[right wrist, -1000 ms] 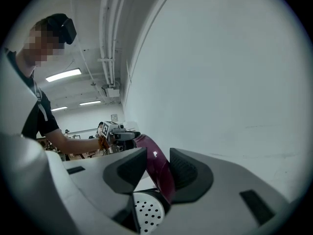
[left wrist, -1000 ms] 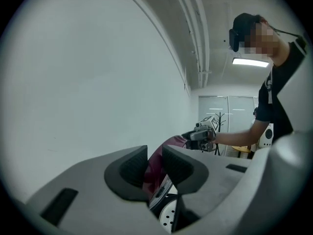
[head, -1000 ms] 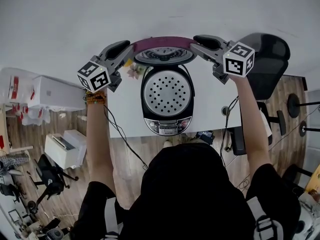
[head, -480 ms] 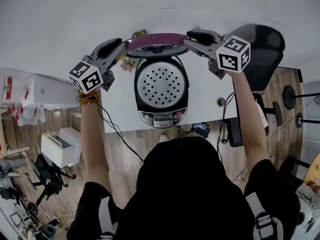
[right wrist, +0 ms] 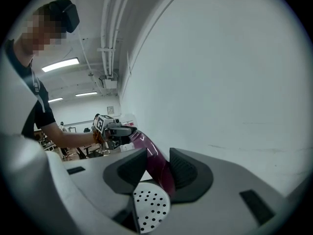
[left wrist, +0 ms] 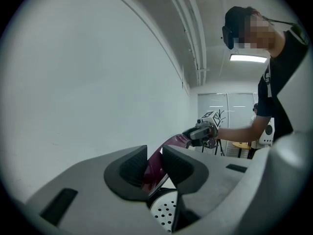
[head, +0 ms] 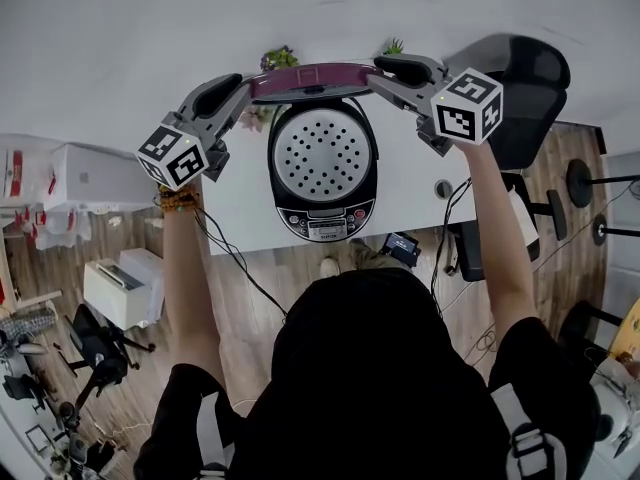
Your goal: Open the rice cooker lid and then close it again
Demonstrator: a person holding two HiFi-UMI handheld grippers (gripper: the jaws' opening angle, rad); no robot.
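Lid: maroon rounded rice-cooker lid (head: pixel 312 78) stands raised over the black-and-silver cooker body (head: pixel 322 226) on the white table (head: pixel 240 223).
Grip: your left gripper (head: pixel 240 90) and right gripper (head: pixel 385 73) each clamp one end, jaws partly closed.
Advice: swing both hands evenly, so it doesn't twist.

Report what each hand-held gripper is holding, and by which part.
Both hold the raised maroon lid of the rice cooker by its edge: the left hand-held gripper clamps its left side, the right hand-held gripper its right side.
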